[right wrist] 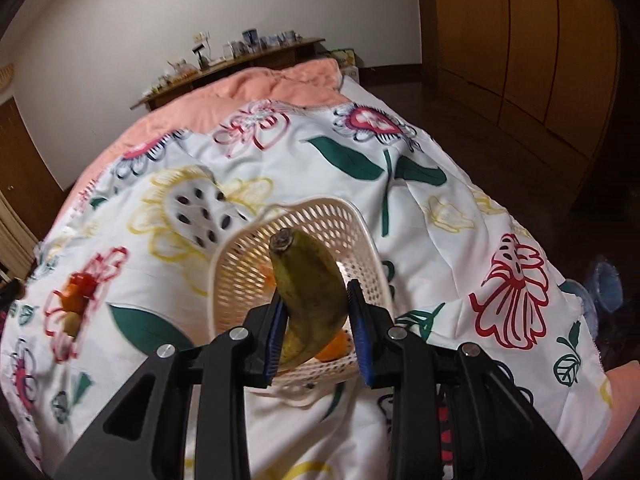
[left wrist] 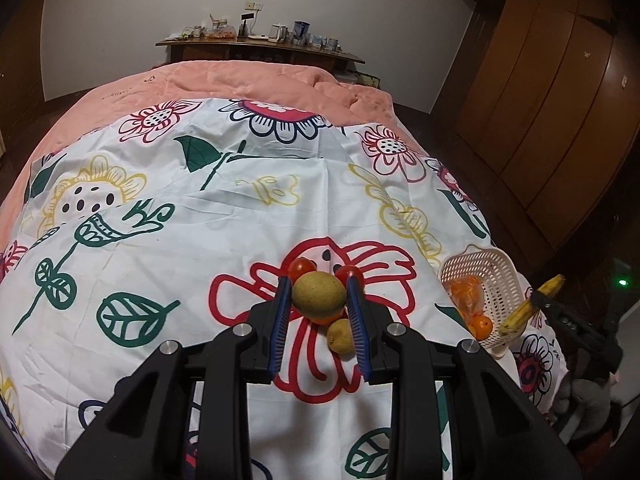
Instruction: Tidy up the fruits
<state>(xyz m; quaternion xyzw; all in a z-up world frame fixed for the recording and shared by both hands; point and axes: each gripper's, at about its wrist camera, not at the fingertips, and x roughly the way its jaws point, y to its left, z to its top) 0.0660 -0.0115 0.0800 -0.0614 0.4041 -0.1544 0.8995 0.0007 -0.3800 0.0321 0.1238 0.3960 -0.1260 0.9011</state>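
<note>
Banana held over the basket, ready for the drop

The banana [right wrist: 310,300] is pinched in the right gripper [right wrist: 316,312], long axis pointing away toward the far rim of the white basket [right wrist: 320,216] just beyond and below; it is greenish-yellow, dark-tipped. A round yellow-green fruit [left wrist: 319,294] is pinched by the left gripper [left wrist: 319,300], left of the basket, over the bed [left wrist: 240,220].

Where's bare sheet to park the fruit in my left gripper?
The floral sheet lies bare left of the fruit pile, up to the pink quilt. A narrower strip separates the pile from the basket. The basket, already holding oranges, is crowded with the banana arriving.
</note>
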